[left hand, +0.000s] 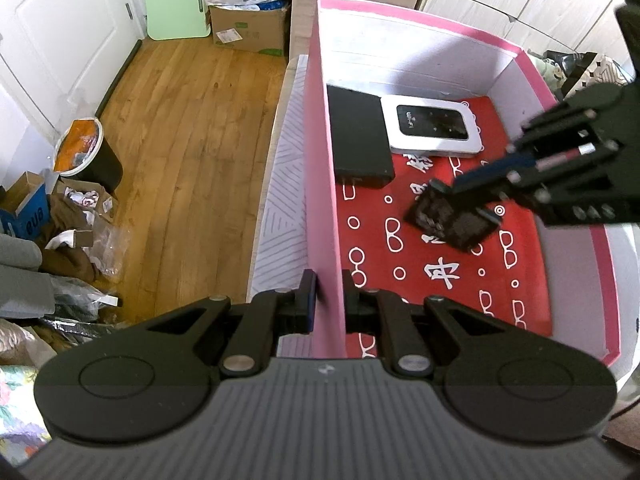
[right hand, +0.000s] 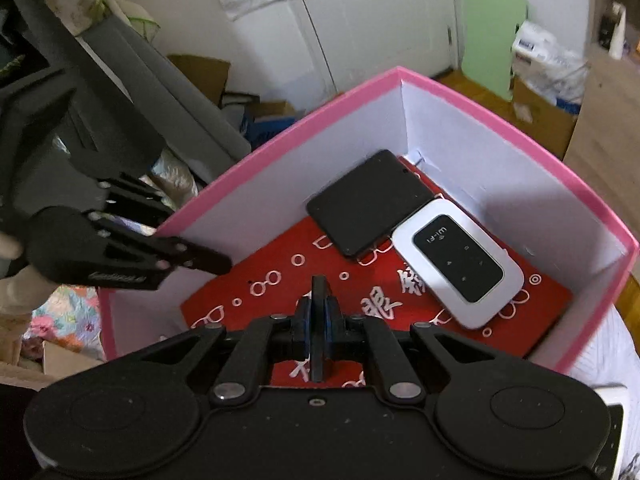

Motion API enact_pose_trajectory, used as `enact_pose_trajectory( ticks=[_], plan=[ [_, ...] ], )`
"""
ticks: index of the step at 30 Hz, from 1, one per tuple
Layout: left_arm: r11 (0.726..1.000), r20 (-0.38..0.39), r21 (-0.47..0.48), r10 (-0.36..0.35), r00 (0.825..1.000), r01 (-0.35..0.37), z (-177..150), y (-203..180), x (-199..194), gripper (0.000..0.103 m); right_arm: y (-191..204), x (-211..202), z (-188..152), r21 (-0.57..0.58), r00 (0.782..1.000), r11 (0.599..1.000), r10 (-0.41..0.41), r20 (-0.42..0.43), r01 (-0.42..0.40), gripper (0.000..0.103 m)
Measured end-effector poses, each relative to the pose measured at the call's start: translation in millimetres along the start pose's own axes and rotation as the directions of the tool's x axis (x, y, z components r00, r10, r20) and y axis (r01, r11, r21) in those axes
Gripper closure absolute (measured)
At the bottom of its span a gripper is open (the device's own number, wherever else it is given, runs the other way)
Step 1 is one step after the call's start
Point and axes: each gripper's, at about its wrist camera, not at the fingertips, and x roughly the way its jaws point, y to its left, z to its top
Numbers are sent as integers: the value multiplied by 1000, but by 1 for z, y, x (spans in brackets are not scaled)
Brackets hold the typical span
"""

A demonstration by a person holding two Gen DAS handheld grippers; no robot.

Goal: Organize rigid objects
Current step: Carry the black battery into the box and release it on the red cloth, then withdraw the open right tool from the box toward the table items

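A pink box [left hand: 326, 184] with a white inside and a red patterned floor holds a flat black device [left hand: 360, 136] and a white Wi-Fi router [left hand: 434, 126] at its far end. My left gripper [left hand: 329, 300] is shut on the box's left wall. My right gripper [right hand: 319, 312] is shut on a thin black card [left hand: 452, 216], held edge-on above the red floor [right hand: 280, 276]. The black device [right hand: 372, 204] and the router [right hand: 460, 260] lie ahead of it. The left gripper [right hand: 208, 258] shows at the box wall [right hand: 280, 152].
The box sits on a pale striped surface [left hand: 280, 216]. Wooden floor [left hand: 180, 140] lies to the left with a bin [left hand: 86, 152], cardboard boxes and clutter. White doors and a green board stand behind.
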Motion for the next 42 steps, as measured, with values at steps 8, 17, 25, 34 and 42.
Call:
enact_pose_trajectory(
  ticks=[8, 17, 25, 34, 42],
  plan=[
    [1000, -3, -10, -2, 1000, 2, 1, -1, -1, 93, 10, 10, 18, -202, 990, 970, -139, -18, 133, 89],
    [1000, -7, -16, -9, 1000, 9, 1, 2, 0, 92, 23, -42, -5, -195, 954, 944, -231, 191, 267, 73],
    [999, -21, 28, 15, 1000, -15, 1, -6, -3, 93, 7, -114, -59, 85, 955, 984, -175, 240, 159, 68],
    [998, -10, 34, 53, 999, -53, 0, -15, -4, 93, -23, -152, -147, 307, 879, 920, -342, 333, 242, 58],
    [999, -24, 7, 43, 999, -43, 2, -8, -5, 93, -39, -114, -227, 488, 784, 784, -557, 276, 385, 55]
  ],
)
